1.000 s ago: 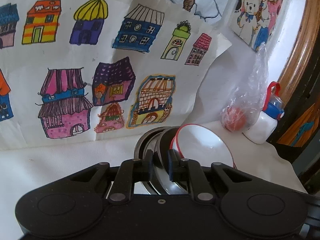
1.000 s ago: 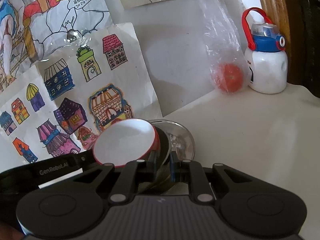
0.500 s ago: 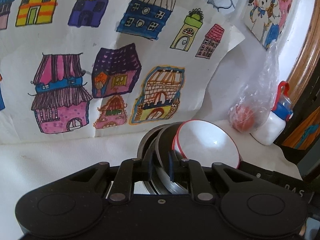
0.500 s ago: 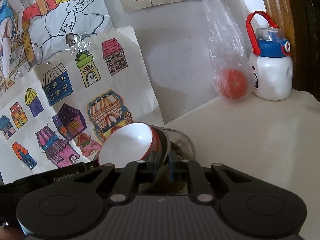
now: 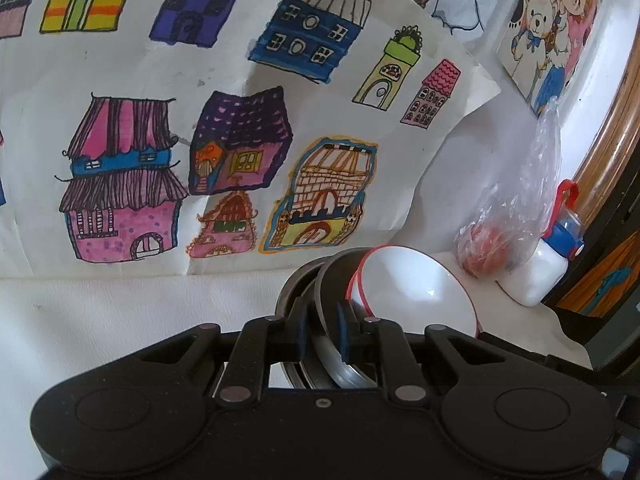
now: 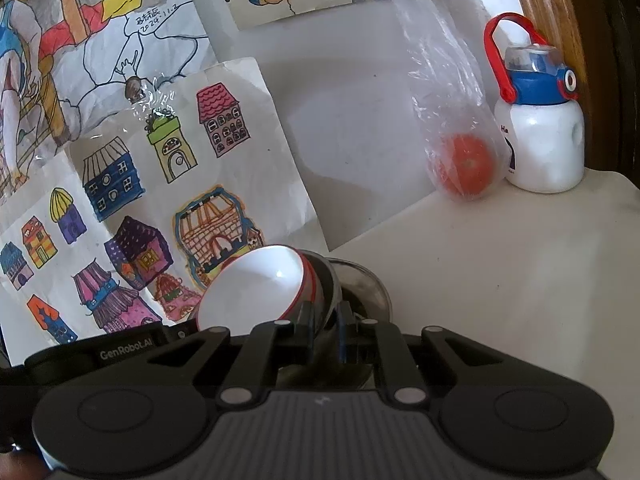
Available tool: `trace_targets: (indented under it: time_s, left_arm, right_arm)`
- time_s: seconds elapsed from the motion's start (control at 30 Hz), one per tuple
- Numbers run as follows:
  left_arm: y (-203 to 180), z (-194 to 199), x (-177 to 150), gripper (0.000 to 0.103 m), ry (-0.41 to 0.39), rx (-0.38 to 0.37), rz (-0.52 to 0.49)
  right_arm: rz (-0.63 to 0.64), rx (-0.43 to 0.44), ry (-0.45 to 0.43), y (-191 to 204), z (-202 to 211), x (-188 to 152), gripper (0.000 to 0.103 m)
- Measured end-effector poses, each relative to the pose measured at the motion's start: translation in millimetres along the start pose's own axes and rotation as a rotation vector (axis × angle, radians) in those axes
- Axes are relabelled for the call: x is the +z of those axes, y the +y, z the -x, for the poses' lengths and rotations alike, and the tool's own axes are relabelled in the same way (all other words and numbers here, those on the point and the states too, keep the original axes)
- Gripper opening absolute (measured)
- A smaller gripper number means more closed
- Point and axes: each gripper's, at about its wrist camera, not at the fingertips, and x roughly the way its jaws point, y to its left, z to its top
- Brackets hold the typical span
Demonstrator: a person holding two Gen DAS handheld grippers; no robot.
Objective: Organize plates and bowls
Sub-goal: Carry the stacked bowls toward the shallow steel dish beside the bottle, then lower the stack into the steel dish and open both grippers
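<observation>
With your left gripper [image 5: 321, 332] and right gripper [image 6: 325, 330] each clamped on a rim of the tilted nest of steel bowls [image 6: 326, 280] holding the white red-rimmed bowl [image 6: 256, 288], lower both evenly onto the table [image 6: 500, 264], mouths facing the house drawing [image 6: 168, 184].
</observation>
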Motion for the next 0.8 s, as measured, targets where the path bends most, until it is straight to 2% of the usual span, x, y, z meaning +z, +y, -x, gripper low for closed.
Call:
trace_targets:
  time_s: [0.57, 0.8]
  left_arm:
    - [1.2, -0.1, 0.1, 0.016, 0.004, -0.007, 0.023]
    - [5.4, 2.0, 0.3, 0.023, 0.012, -0.009, 0.044]
  right_arm:
    - [0.012, -0.009, -0.017, 1.3, -0.4, -1.6, 0.016]
    - [-0.005, -0.002, -0.02, -2.4, 2.8, -4.2, 0.024]
